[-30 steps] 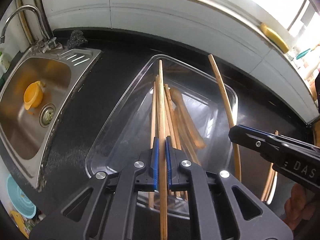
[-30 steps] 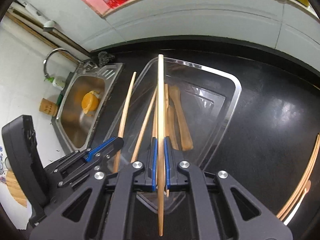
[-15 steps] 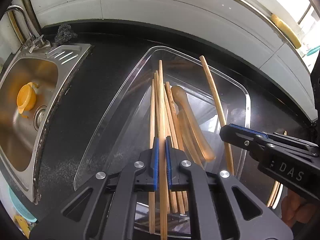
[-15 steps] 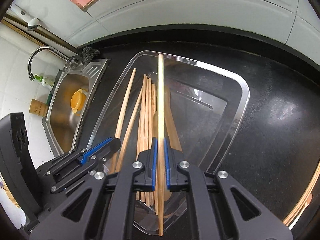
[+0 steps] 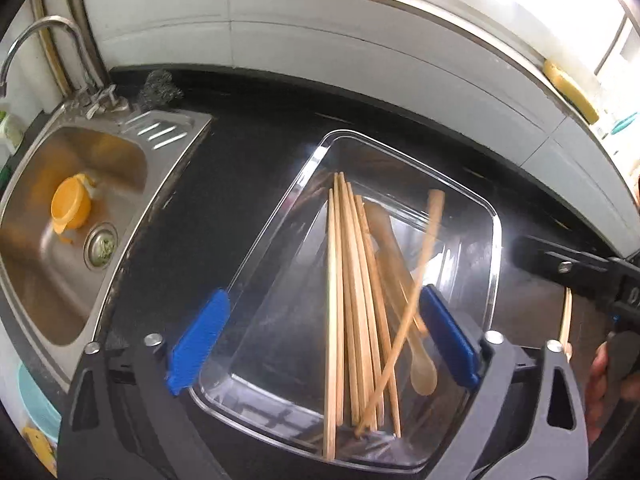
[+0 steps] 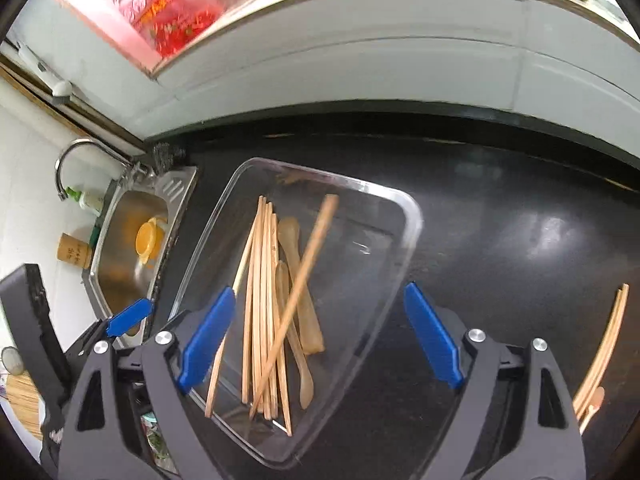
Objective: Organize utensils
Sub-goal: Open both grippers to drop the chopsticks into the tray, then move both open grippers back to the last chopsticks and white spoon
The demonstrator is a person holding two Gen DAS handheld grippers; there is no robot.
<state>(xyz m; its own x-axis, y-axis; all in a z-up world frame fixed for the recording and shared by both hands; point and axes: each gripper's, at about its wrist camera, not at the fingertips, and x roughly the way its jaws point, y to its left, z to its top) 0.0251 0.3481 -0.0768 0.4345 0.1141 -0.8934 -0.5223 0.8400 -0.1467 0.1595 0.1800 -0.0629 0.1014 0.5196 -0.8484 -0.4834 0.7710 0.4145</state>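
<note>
Black counter (image 6: pixel 500 240) right of clear tray (image 6: pixel 404 236) open. Sink (image 5: pixel 60 280) left, wall (image 5: pixel 320 52) behind, maybe 3 loose sticks (image 6: pixel 600 352) far right.

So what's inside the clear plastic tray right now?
The clear tray holds a bundle of wooden chopsticks, one chopstick lying crossed on top, and pale wooden spoons partly covered beneath them, so their count is unclear.

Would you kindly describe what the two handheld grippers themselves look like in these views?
Both match: the left gripper and right gripper have matte black plastic frames with triangular cut-outs and round silver screws at the joints. Their fingers are long flat pads faced in bright blue. No cables show. In the left wrist view a person's hand wraps the right gripper's black handle; no sleeve is in view.
</note>
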